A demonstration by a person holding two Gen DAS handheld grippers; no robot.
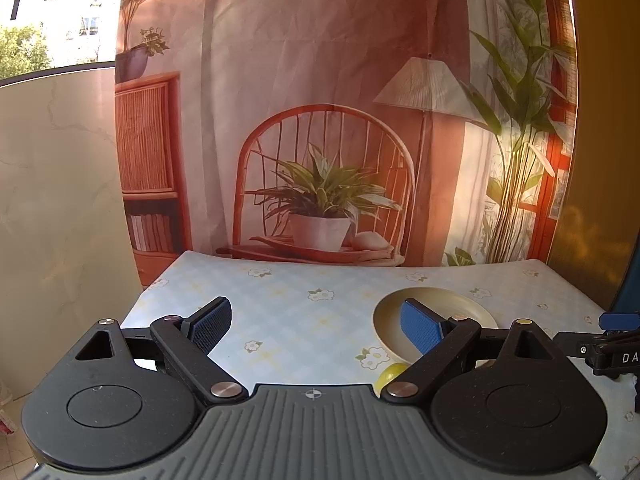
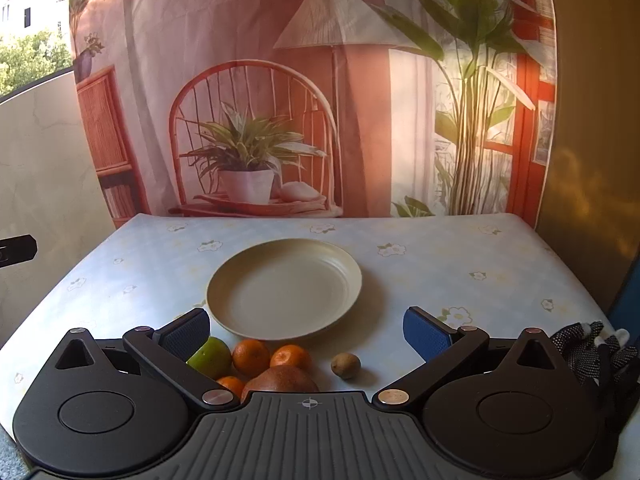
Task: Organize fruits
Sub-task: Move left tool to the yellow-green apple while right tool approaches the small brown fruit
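Note:
A cream plate (image 2: 284, 292) lies empty on the middle of the flowered tablecloth. In front of it lie a green fruit (image 2: 212, 358), three small oranges (image 2: 251, 356), a large brown-red fruit (image 2: 280, 380) and a small brown kiwi (image 2: 345, 365). My right gripper (image 2: 306, 330) is open and empty, hovering just above and behind these fruits. My left gripper (image 1: 316, 326) is open and empty over the table, left of the plate (image 1: 452, 304). A yellow-green fruit (image 1: 391, 374) peeks out beside its right finger.
The table (image 2: 460, 264) has a pale blue flowered cloth. A printed backdrop (image 2: 280, 80) hangs behind its far edge. A black mesh glove (image 2: 592, 344) lies at the table's right. A marble-look wall (image 1: 60, 200) stands to the left.

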